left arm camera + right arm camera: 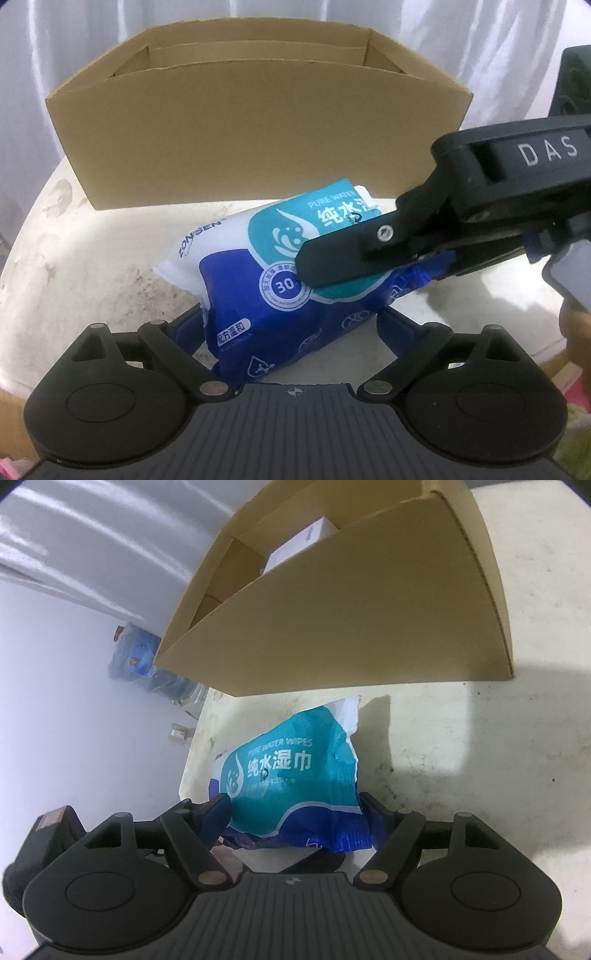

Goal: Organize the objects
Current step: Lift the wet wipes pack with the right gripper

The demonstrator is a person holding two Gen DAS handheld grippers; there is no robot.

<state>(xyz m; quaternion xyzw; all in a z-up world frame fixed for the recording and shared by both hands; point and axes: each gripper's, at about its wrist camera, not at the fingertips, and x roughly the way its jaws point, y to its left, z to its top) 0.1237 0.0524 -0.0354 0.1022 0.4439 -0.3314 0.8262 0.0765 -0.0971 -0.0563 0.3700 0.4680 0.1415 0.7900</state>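
**Lifting the wipes pack into the box**

Gripping from two sides is the work here: the pack of wet wipes [258, 280] lies tilted on the white table [92, 266], just in front of the cardboard box [255, 147], and both tools have closed in around it. The left gripper [291, 332] stands wide, its blue pads flanking the pack's lower end; whether they press the film or only sit beside it I cannot tell. The right gripper [295, 812] reaches in from the side, with a finger lying across the pack's face in the left view. In its own view its jaws are moderately apart with the pack's end between them, the left pad against the wrapper, though I cannot tell whether it is truly clamped.

To do this well, I would settle one firm hold before lifting (soft film slides and buckles, so squeeze the padded body, not the crimped seam). Lift high enough for the pack to clear the box's near wall, keep it level, and aim for free floor inside; a white carton [303, 542] already occupies part of the interior. Release only once the pack rests inside.
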